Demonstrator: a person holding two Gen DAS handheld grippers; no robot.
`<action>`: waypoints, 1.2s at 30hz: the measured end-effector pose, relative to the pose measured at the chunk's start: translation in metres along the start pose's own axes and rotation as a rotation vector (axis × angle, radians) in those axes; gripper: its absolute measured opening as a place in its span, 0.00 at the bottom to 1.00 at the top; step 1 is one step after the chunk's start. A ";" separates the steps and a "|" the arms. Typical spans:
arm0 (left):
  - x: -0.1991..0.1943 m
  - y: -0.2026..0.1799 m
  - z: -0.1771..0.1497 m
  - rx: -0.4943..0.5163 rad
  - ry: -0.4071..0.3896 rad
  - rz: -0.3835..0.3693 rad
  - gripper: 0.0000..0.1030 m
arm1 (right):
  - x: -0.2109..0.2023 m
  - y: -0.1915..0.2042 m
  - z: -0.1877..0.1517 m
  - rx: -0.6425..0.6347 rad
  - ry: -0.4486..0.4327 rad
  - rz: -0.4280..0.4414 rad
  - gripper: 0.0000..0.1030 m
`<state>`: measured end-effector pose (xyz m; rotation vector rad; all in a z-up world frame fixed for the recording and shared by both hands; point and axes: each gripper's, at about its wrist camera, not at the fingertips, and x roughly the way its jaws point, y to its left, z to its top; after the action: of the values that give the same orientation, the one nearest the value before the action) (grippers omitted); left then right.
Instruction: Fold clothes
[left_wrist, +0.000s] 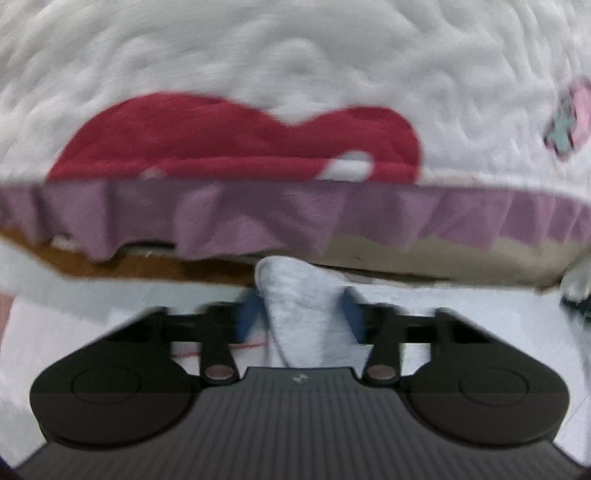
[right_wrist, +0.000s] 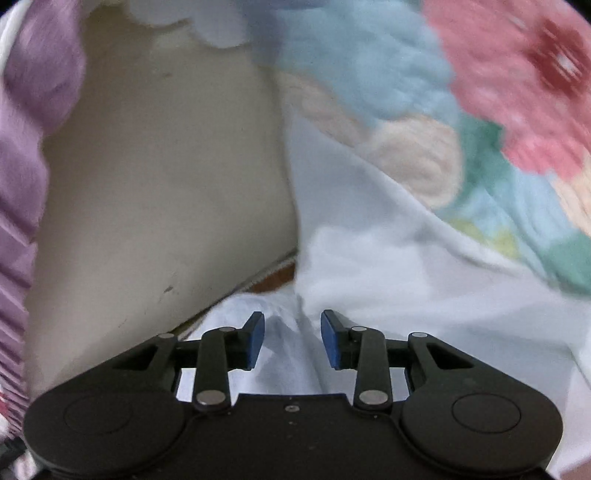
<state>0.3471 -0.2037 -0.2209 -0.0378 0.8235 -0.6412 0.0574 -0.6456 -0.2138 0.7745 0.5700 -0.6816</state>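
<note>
Left wrist view
Garment: a bunched wad of pale grey-white cloth (left_wrist: 301, 295) stands up between your left gripper (left_wrist: 299, 314) and the bed edge beyond it.
Jaws: closed in on that wad; the blue pads (left_wrist: 249, 314) press it from both sides, so you are holding a thick fold, not a single layer.
Surroundings: ahead lies a white quilted bed cover (left_wrist: 295, 55) with a red heart patch (left_wrist: 236, 140) and a purple frill (left_wrist: 295, 218) along its near edge. The picture is smeared, so the cloth's weave is hard to read.

Right wrist view
Garment: white cloth (right_wrist: 369, 266) with a fluffy flower print (right_wrist: 480, 92) in pink, blue and cream spreads far and right; a gathered ridge of it runs down between the pads.
Jaws: your right gripper (right_wrist: 292, 339) stands partly apart; the cloth sits in the gap, but I cannot tell whether the pads (right_wrist: 255, 339) actually pinch it.
Surroundings: a beige padded side (right_wrist: 159, 184) fills the left, with the purple frill at the far left edge.

Handling
Feel: soft, limp and light, probably; it will sag and drape wherever unsupported.
Grip: it bunches easily, so a fat pinch may slip layer by layer.
Where to hold: take a hem or corner, two layers at most, and keep both holds level so the fabric hangs flat.
</note>
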 end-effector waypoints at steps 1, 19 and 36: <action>0.001 -0.005 0.003 0.029 0.003 0.008 0.04 | 0.000 0.006 -0.001 -0.001 -0.019 -0.006 0.08; -0.015 -0.038 -0.004 0.154 -0.097 0.060 0.42 | -0.040 0.045 -0.005 -0.092 -0.121 -0.269 0.39; -0.121 -0.110 -0.038 0.088 0.074 -0.020 0.47 | -0.170 0.037 0.001 0.263 0.053 0.035 0.47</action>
<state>0.2032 -0.2197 -0.1360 0.0584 0.8663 -0.7002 -0.0259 -0.5699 -0.0809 1.0485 0.5186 -0.7135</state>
